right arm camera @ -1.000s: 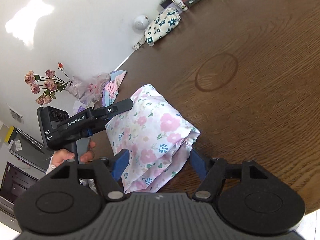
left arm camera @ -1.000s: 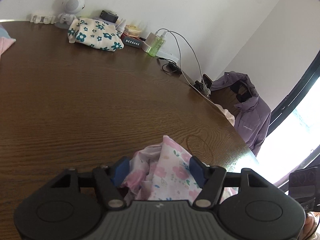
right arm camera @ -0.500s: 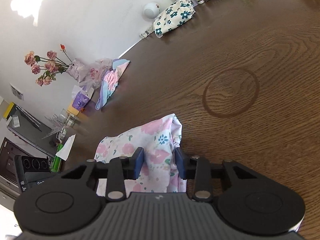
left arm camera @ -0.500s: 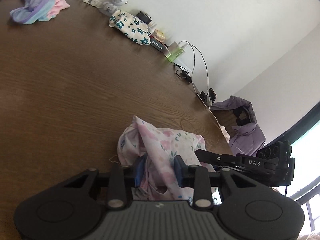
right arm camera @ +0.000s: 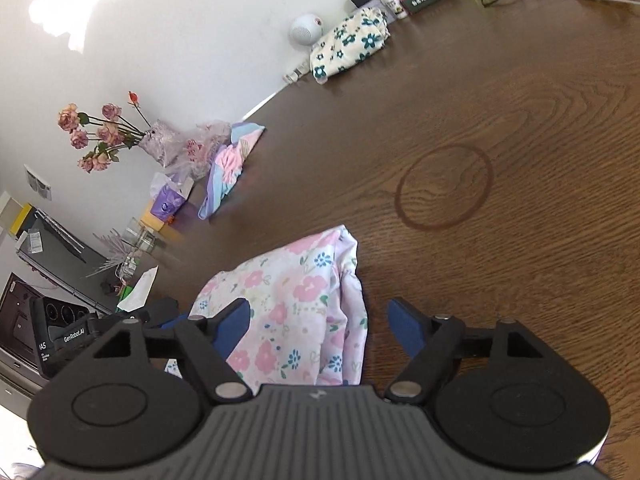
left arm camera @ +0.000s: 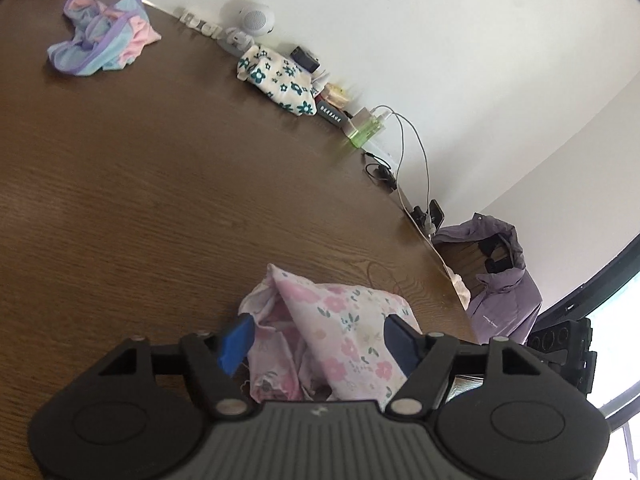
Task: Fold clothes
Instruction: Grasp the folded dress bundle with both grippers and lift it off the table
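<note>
A folded pink floral garment (left arm camera: 336,320) lies on the dark wooden table (left arm camera: 140,184) near its front edge. My left gripper (left arm camera: 320,338) is open, its blue pads spread on either side of the bundle, not pinching it. In the right wrist view the same garment (right arm camera: 292,308) lies between the pads of my right gripper (right arm camera: 320,328), which is also open. The left gripper's black body (right arm camera: 64,340) shows at the lower left of that view.
A teal-flower folded cloth (left arm camera: 276,78) and a pastel blue-pink garment (left arm camera: 100,42) lie at the far side. A white speaker (left arm camera: 254,20), boxes, a green bottle (left arm camera: 364,132) and cables line the wall. A purple jacket (left arm camera: 504,292) hangs right. A flower bouquet (right arm camera: 120,136) lies left.
Both grippers were shut on the floral garment half a second ago; both have opened and let it go, and it rests on the table.
</note>
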`<state>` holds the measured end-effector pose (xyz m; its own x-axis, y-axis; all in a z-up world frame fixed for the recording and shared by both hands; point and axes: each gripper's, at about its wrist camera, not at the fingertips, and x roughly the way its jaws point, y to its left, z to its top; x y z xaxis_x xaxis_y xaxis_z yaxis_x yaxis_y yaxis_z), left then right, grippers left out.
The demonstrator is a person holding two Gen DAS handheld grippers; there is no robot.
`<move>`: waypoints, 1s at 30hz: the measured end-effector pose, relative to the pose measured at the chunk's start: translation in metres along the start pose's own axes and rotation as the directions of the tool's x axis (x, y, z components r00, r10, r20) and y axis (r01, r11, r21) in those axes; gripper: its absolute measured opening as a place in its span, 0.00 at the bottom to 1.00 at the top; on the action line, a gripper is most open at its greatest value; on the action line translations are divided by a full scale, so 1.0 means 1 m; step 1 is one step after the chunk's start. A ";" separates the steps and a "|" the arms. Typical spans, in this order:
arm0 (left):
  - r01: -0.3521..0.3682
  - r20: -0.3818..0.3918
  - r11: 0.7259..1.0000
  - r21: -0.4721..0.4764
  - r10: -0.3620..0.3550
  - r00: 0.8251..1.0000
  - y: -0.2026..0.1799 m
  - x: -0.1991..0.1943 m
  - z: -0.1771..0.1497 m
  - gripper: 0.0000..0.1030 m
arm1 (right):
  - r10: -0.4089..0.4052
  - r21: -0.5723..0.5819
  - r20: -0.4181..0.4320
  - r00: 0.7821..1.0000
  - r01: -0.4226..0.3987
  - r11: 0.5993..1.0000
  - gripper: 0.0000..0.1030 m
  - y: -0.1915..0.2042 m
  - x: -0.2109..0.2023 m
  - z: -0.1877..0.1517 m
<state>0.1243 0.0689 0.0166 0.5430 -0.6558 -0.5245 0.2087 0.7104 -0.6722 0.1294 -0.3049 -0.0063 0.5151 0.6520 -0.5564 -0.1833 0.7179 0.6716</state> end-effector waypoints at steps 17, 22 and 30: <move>0.018 -0.017 0.994 -0.108 -0.020 1.000 0.014 0.019 -0.013 0.45 | 0.063 0.084 -0.019 0.998 -0.061 0.995 0.41 -0.004 0.017 -0.009; 0.040 0.010 0.989 -0.144 -0.039 0.999 0.020 0.021 -0.019 0.33 | 0.091 0.116 -0.004 0.996 -0.090 0.989 0.32 -0.008 0.022 -0.014; 0.053 0.055 0.991 -0.125 -0.046 0.997 0.017 0.019 -0.025 0.23 | 0.111 0.112 0.038 0.993 -0.114 0.987 0.20 -0.004 0.023 -0.016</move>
<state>0.1175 0.0617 -0.0180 0.5767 -0.6728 -0.4634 0.1337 0.6373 -0.7589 0.1285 -0.2886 -0.0295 0.5228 0.7178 -0.4599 -0.1458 0.6068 0.7813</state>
